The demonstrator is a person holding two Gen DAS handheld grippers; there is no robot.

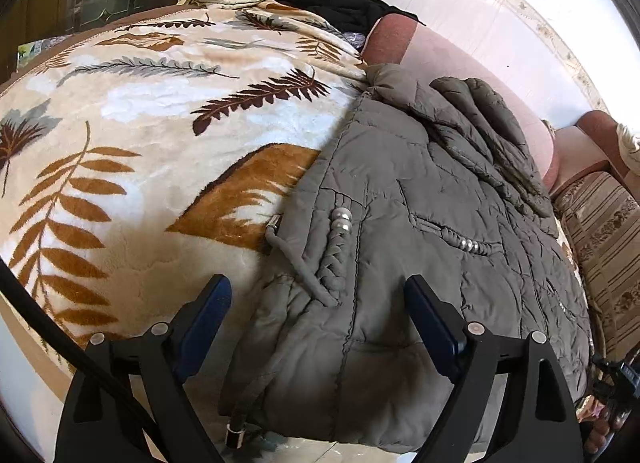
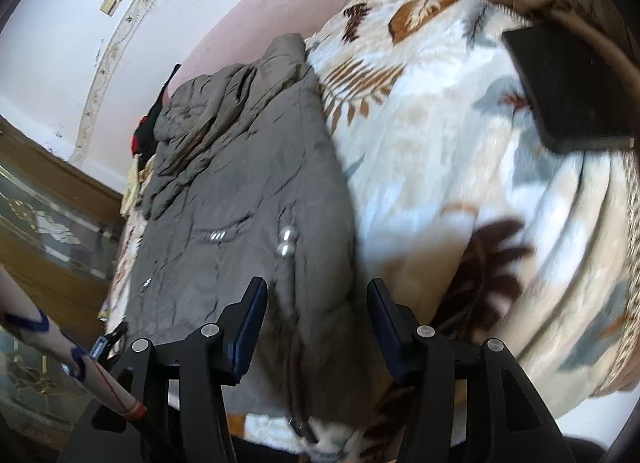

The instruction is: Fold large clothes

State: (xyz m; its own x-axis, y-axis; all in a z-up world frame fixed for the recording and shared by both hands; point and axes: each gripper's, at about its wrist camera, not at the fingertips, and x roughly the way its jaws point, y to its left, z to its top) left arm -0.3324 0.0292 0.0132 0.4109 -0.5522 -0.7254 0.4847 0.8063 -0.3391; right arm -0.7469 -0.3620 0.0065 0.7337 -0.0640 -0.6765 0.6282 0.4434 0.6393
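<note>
A grey quilted jacket (image 1: 400, 183) lies folded lengthwise on a cream blanket with a leaf print (image 1: 160, 103). Its hem hangs toward me over the bed's near edge. Pearl beads (image 1: 342, 219) and a drawstring with a metal tip (image 1: 304, 263) sit on its front. My left gripper (image 1: 316, 293) hangs open just above the hem, one finger on either side of the jacket's left part, pads clear of the cloth. In the right wrist view the jacket (image 2: 240, 183) runs away to the upper left. My right gripper (image 2: 317, 287) is open over its right edge near the beads (image 2: 286, 241).
A pile of black (image 1: 328, 3), red and yellow clothes lies at the bed's far end by a pink padded board (image 1: 460, 59). Striped fabric (image 1: 604, 231) borders the right side. A flat black object (image 2: 572, 91) rests on the blanket (image 2: 440, 143). A wooden cabinet (image 2: 48, 223) stands at left.
</note>
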